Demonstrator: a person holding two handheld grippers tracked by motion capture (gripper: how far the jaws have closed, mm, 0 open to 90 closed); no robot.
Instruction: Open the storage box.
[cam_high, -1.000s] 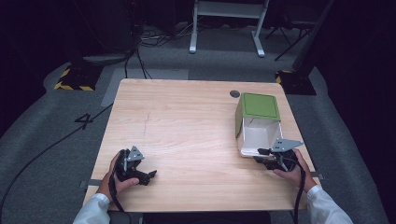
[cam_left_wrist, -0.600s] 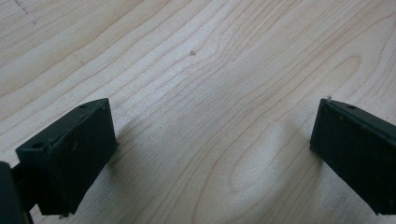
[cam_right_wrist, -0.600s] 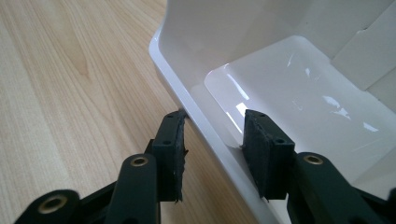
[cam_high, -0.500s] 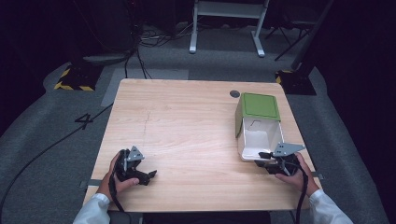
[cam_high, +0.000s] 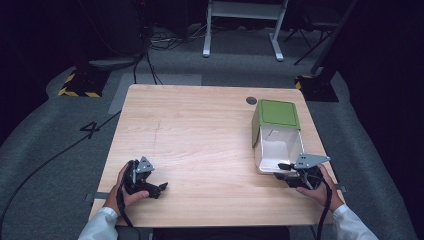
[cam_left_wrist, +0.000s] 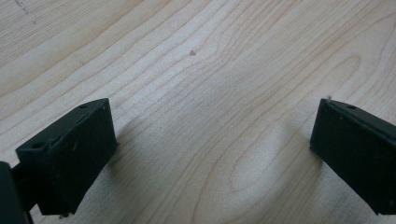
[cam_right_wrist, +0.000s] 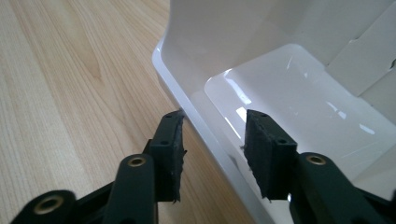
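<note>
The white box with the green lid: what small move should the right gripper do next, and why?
Probably draw the right gripper back off the white box. Its jaws have just been opening: they straddle the near wall, and one pad stands clear of it. The green lid is up.

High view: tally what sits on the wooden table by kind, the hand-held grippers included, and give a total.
Green-and-white box with its lid open: 1
Hand-held grippers: 2, the left hand-held gripper and the right hand-held gripper
Dark round cable hole in the table top: 1
Total: 4
</note>
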